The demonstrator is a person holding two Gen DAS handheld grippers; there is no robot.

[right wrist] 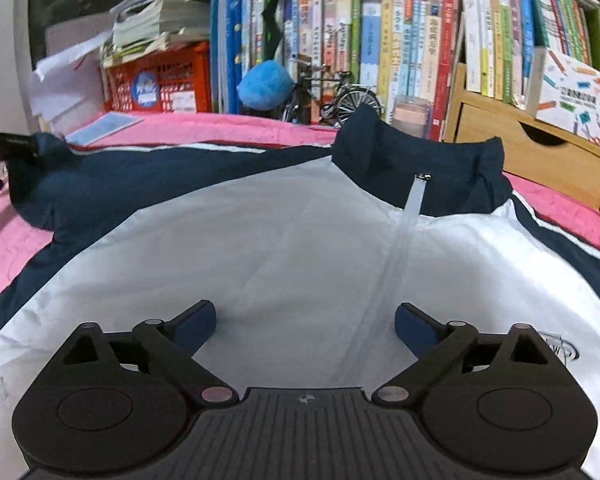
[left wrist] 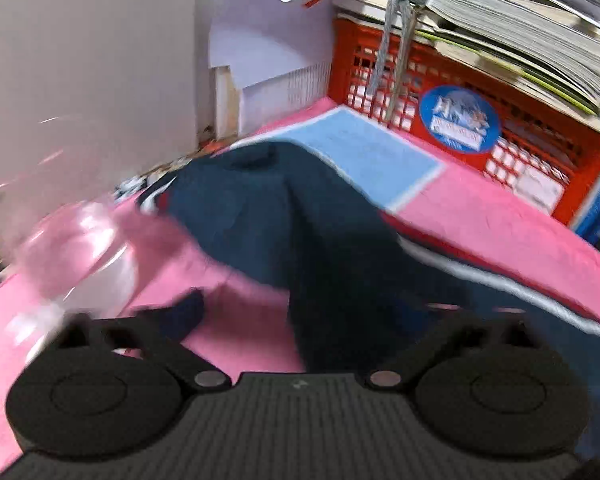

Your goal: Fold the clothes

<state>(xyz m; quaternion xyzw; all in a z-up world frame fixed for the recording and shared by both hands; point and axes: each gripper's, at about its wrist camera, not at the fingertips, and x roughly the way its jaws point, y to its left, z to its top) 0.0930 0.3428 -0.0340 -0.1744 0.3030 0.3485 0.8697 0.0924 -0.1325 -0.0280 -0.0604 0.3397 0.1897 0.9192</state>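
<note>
A navy and white zip jacket (right wrist: pixel 260 248) lies front up on a pink bedcover (right wrist: pixel 204 126), with its navy collar (right wrist: pixel 420 160) at the far side. My right gripper (right wrist: pixel 306 324) hovers open over the white chest panel beside the zip (right wrist: pixel 396 240), with nothing between its fingers. The jacket's navy sleeve (left wrist: pixel 300 220) runs across the cover and into my left gripper (left wrist: pixel 300 312). Its left pad (left wrist: pixel 184 312) stands apart from the cloth with pink showing between them. The other pad is hidden by the sleeve. In the right wrist view the left gripper (right wrist: pixel 4 148) sits at the sleeve end (right wrist: pixel 40 144).
A red crate (left wrist: pixel 440 92) under stacked books (left wrist: pixel 520 32) borders the bed, as do a bookshelf (right wrist: pixel 380 40) and a wooden drawer unit (right wrist: pixel 532 148). A light blue sheet (left wrist: pixel 368 152) lies on the cover. A clear, blurred object (left wrist: pixel 72 248) is at the left.
</note>
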